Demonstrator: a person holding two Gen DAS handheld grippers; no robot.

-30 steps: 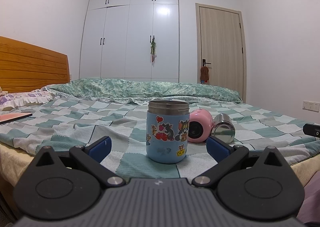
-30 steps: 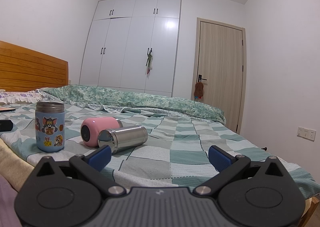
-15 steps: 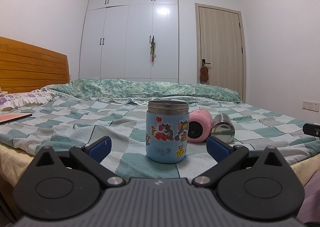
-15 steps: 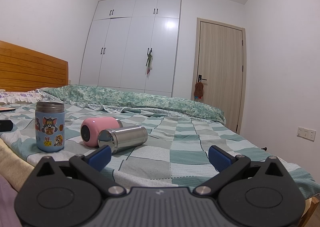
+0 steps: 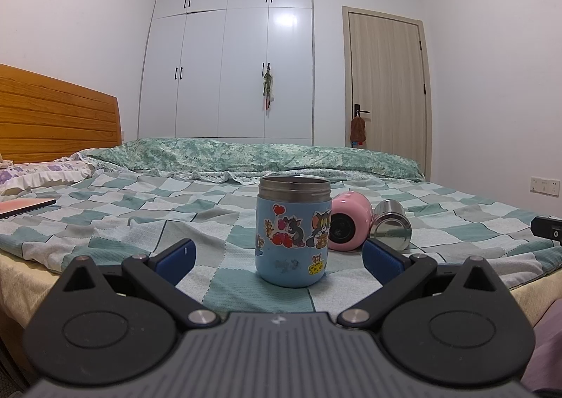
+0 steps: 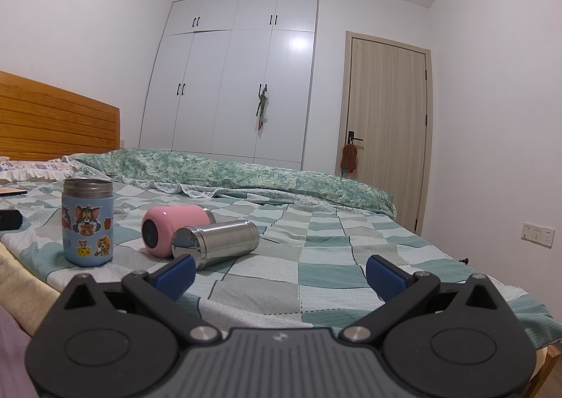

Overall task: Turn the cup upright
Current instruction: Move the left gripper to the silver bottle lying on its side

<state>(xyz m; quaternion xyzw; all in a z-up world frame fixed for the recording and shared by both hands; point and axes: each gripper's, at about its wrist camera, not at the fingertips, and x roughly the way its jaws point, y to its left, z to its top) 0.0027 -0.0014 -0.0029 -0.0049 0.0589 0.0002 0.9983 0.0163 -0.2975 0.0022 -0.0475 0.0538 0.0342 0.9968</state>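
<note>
No movement since: upright sticker-covered blue cup (image 5: 294, 234), smooth cylindrical steel rim.

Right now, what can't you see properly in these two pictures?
- Pink cup: in the left wrist view the blue cartoon cup covers its left edge.
- Pink cup's far end: in the right wrist view the steel cup partly blocks it.
- Black object: cut off by the right edge, left wrist view.
- Inside the blue cartoon cup: too low an angle in both views.
- Thing hanging on the door handle: too small to identify.
</note>
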